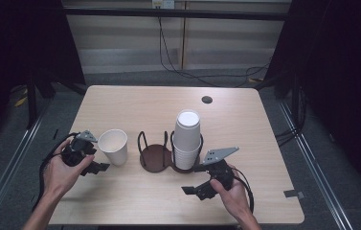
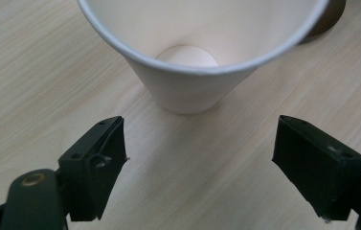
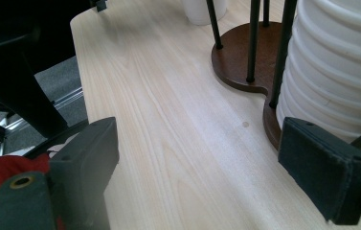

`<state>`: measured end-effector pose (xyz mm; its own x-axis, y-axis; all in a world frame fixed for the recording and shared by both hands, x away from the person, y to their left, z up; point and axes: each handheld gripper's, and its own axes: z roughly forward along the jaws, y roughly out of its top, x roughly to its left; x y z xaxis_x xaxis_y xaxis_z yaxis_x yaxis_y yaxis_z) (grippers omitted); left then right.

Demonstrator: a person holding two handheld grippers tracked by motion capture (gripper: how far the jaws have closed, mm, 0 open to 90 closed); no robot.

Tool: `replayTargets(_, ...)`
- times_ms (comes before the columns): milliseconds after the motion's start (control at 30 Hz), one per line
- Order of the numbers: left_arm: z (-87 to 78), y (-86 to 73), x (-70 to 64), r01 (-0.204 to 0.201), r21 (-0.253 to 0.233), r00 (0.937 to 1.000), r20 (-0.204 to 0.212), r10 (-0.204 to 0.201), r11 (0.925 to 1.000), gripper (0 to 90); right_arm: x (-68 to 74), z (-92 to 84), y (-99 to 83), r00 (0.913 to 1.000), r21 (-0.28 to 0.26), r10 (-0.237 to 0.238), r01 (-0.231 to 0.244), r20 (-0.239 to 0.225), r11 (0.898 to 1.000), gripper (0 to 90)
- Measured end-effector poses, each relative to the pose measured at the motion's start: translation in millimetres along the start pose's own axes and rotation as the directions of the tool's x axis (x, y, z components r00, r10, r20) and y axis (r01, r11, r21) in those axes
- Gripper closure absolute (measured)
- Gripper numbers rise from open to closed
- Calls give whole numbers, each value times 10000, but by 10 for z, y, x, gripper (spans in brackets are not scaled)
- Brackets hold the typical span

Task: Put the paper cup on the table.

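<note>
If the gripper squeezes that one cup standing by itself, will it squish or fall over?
Probably it squishes: the lone cup looks like thin paper and is empty, so its wall likely gives under a hard pinch. It also looks light, with a base narrower than its rim, so a push near the top may tip it.

Table [image 1: 135, 103]: pale wood-grain top, fine straight grain, smooth with a soft satin sheen, seen plainly in both gripper views; single cup [image 2: 202, 52]: white paper, matt, rolled rim, smooth inside wall; stacked cups [image 3: 341, 72]: the same white matt paper, rims ribbed one over another; holder base [image 3: 238, 57]: dark brown wood, smooth, low gloss; holder rods [image 3: 253, 38]: thin black metal, slightly shiny; left gripper [image 2: 199, 165] and right gripper [image 3: 197, 172]: black matt plastic bodies, jaw faces dull and slightly rough, brass-coloured metal insert noted on each.
</note>
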<state>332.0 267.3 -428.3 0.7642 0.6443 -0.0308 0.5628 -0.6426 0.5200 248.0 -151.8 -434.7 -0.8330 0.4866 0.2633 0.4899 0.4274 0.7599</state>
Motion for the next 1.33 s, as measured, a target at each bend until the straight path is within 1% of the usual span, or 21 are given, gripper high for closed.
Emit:
replayTargets(133, -21, -76, -83, -16, -279, 9999, 141, 20, 9996, 207, -5, -13, -4, 10000, -64, 44, -44, 47, 10000, 139)
replayTargets(200, -39, -111, -128, 62, -577, 9999, -91, -67, 9983, 224, -11, -14, -9, 10000, -70, 44, -44, 67, 10000, 139)
replayTargets(267, -66, -160, -157, 479, -1196, 9988, -27, -486, 9917, 224, -12, -14, -13, 10000, -92, 47, -46, 69, 9999, 140)
replayTargets(333, -74, -199, -184, 652, -1533, 9977, 255, -620, 9860, 220, -13, -21, -13, 10000, -133, 62, -61, 67, 9999, 139)
replayTargets(400, -74, -225, -239, 481, -1787, 9987, 243, -445, 9827, 219, -19, -23, -13, 9999, -160, 76, -74, 87, 9998, 140)
replayTargets(467, -75, -245, -298, 538, -2082, 9976, 531, -437, 9766, 219, -27, -21, -16, 9999, -193, 85, -83, 90, 9998, 140)
replayTargets(567, -106, -285, -380, 438, -2802, 9959, 887, -196, 9589, 220, -25, -25, -23, 9999, -244, 63, -61, 95, 9997, 140)
replayTargets(600, -109, -306, -413, 738, -3025, 9914, 1257, -370, 9503, 220, -24, -28, -23, 9999, -258, 82, -80, 90, 9996, 140)
replayTargets(633, -112, -318, -435, 807, -3153, 9903, 1331, -401, 9456, 220, -28, -31, -24, 9999, -282, 97, -94, 119, 9996, 139)
replayTargets(700, -130, -352, -514, 588, -3386, 9949, 974, -272, 9391, 220, -34, -27, -27, 9998, -284, 112, -106, 193, 9995, 140)
replayTargets(733, -133, -377, -559, 688, -3530, 9948, 950, -375, 9331, 220, -31, -25, -28, 9997, -246, 136, -131, 214, 9996, 139)
replayTargets(767, -134, -393, -581, 856, -3651, 9921, 1167, -456, 9270, 219, -28, -20, -31, 9997, -243, 129, -123, 212, 9996, 140)
replayTargets(800, -136, -413, -616, 1084, -3848, 9889, 1360, -599, 9166, 219, -29, -16, -32, 9997, -242, 130, -125, 200, 9996, 140)
replayTargets(867, -123, -440, -698, 1145, -4046, 9882, 1400, -623, 9073, 218, -33, -6, -34, 9997, -223, 137, -133, 220, 9997, 140)
replayTargets(967, -75, -434, -797, 999, -4079, 9857, 1651, -343, 9075, 215, -35, -4, -39, 9997, -267, 186, -182, 148, 9995, 140)
replayTargets(1100, 43, -420, -953, 650, -4206, 9851, 1718, 91, 9049, 202, -51, -4, -56, 9995, -366, 301, -297, 106, 9989, 140)
replayTargets(1133, 96, -429, -995, 705, -4411, 9798, 1990, 209, 8947, 195, -55, -7, -62, 9993, -378, 349, -345, 93, 9987, 140)
replayTargets(1167, 152, -432, -1031, 623, -4384, 9768, 2112, 354, 8966, 178, -60, -6, -65, 9992, -393, 365, -359, 143, 9986, 140)
replayTargets(1200, 196, -416, -1067, 490, -4136, 9753, 2161, 457, 9091, 175, -67, -5, -66, 9991, -402, 365, -356, 229, 9986, 140)
replayTargets(1233, 225, -396, -1083, 304, -4016, 9719, 2256, 667, 9153, 175, -74, -6, -67, 9989, -410, 340, -327, 309, 9986, 140)
replayTargets(1333, 252, -372, -1106, 601, -4225, 9736, 2248, 404, 9044, 176, -113, -7, -103, 9970, -603, 517, -482, 572, 9970, 139)
